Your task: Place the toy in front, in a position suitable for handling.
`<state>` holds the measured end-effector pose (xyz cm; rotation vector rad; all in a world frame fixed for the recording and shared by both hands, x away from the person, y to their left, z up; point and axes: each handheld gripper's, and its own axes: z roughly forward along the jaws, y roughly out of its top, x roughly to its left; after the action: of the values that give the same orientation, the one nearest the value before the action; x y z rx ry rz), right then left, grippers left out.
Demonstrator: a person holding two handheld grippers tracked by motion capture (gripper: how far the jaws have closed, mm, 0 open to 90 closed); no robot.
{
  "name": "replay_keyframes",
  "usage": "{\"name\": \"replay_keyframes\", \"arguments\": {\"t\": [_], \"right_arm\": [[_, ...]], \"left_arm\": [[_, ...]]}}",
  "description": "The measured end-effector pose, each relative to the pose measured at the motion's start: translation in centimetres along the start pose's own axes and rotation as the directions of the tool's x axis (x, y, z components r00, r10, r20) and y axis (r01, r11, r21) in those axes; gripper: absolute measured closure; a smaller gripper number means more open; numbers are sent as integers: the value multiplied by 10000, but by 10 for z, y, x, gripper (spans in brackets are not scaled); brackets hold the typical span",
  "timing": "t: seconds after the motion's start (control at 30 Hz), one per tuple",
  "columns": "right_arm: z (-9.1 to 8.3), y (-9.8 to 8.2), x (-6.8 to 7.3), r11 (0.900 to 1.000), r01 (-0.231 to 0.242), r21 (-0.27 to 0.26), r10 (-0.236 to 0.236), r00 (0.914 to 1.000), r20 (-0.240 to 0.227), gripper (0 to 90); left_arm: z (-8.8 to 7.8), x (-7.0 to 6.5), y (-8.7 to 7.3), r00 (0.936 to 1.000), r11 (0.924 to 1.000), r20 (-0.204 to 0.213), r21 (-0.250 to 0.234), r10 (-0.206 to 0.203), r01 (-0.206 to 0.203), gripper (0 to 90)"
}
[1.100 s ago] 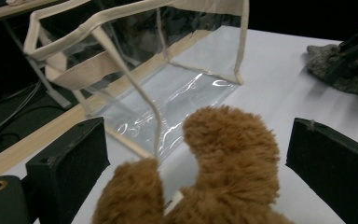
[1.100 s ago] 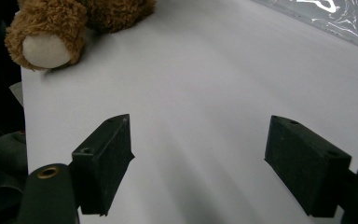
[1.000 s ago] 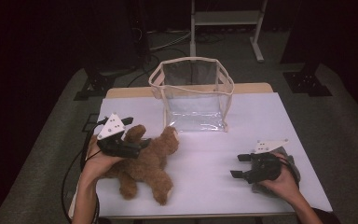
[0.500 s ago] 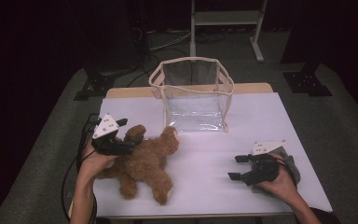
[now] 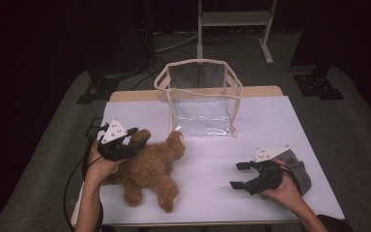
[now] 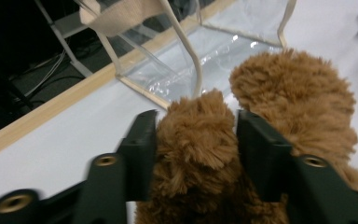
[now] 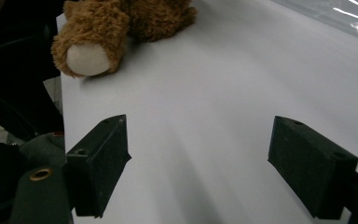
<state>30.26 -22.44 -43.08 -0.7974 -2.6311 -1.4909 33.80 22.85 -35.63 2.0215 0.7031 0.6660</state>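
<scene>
Since the earlier frames the left hand-held gripper (image 5: 134,137) has come down from above the brown teddy bear (image 5: 149,169) onto it, and its jaws have just been closing; they now clench a furry limb of the bear (image 6: 198,140), pads pressed into the plush on both sides. The bear lies sprawled on the white bench (image 5: 212,159) near its left edge, head just short of the clear plastic bag (image 5: 200,99), which stands open-topped at the far side. The right hand-held gripper (image 5: 239,175) rests released near the front right edge, jaws wide over bare bench (image 7: 200,130), a grey cloth (image 5: 299,166) behind the hand. Between both hands the surface lies open.
</scene>
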Motion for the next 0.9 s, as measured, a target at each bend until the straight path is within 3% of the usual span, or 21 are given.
{"name": "replay_keyframes", "arguments": {"t": [0.1, 0.17, 0.33, 0.53, 0.63, 0.9], "right_arm": [[9, 7, 7, 9996, 269, 117, -265, 9992, -306, 187], [16, 12, 12, 9989, 429, 185, -420, 9979, -489, 189], [37, 30, 24, 9966, 760, 310, -722, 9913, -1100, 212], [69, 62, 47, 9898, 1357, 427, -1237, 9694, -2121, 251], [84, 72, 56, 9841, 1698, 528, -1530, 9598, -2351, 252], [130, 86, 73, 9789, 1836, 903, -1461, 9364, -3191, 289]], "left_arm": [[0, -2, 0, 9994, 9993, -21, 117, 348, -348, 638], [0, -3, 1, 9993, 9993, -79, 112, 361, -360, 692], [-1, -3, 1, 9986, 9985, -32, 164, 531, -530, 741], [-2, -3, 1, 9974, 9973, -23, 152, 713, -713, 747], [-2, -3, 1, 9975, 9974, -2, 136, 707, -707, 747], [-4, -1, 1, 9981, 9981, -8, 68, 615, -615, 747]]}}
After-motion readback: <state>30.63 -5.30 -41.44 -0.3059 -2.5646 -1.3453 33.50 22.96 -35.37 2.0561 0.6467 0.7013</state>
